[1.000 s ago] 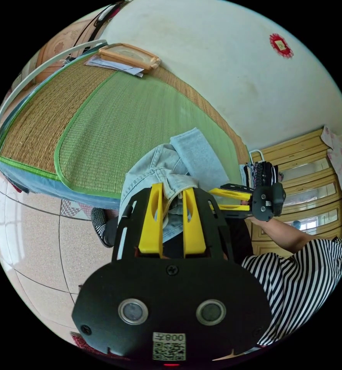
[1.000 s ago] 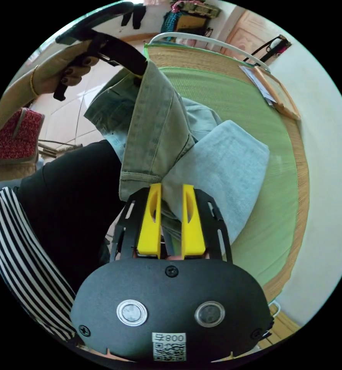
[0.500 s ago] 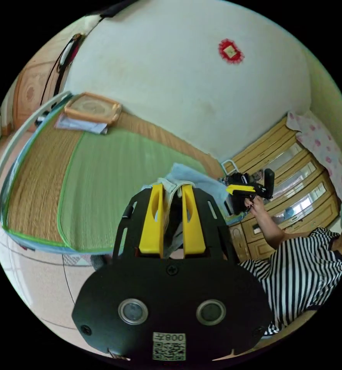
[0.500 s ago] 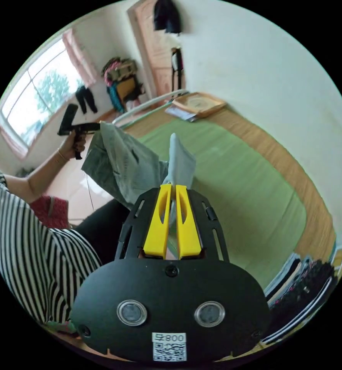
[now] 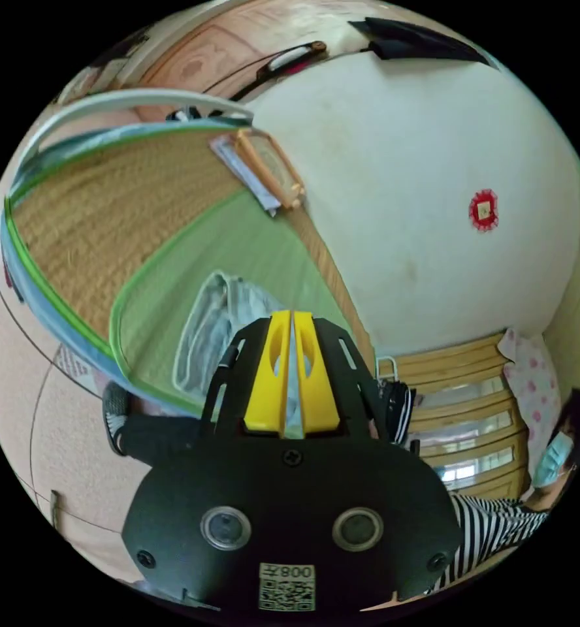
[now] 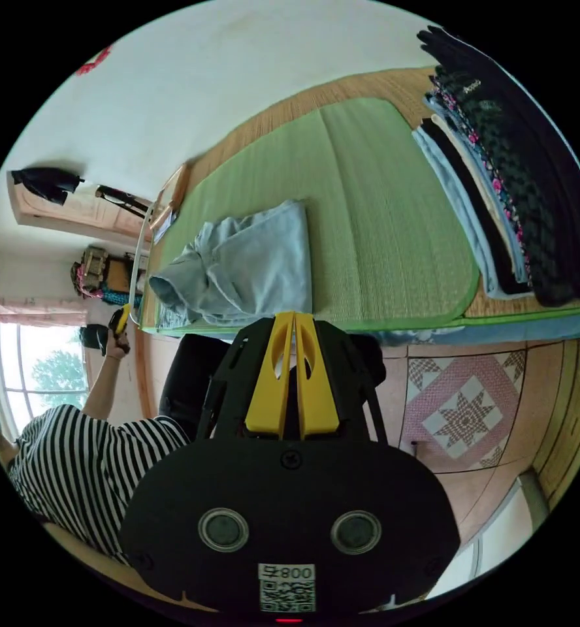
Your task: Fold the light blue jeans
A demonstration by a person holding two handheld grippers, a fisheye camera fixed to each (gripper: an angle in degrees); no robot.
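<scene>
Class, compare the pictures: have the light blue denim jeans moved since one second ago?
Yes. The light blue denim jeans, then held up by both grippers, now lie bunched on the green woven mat near its floor-side edge, released.

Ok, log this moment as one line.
jeans: folded, on green mat | left tool: shut, empty | right tool: shut, empty

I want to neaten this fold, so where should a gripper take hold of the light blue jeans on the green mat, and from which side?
Probably the bunched, raised end of the light blue jeans, coming in from the mat's near edge, where the person stands. That end humps up off the green mat, so the jaws can close around cloth; the other end lies flat with a straight edge, giving little to pinch.
</scene>
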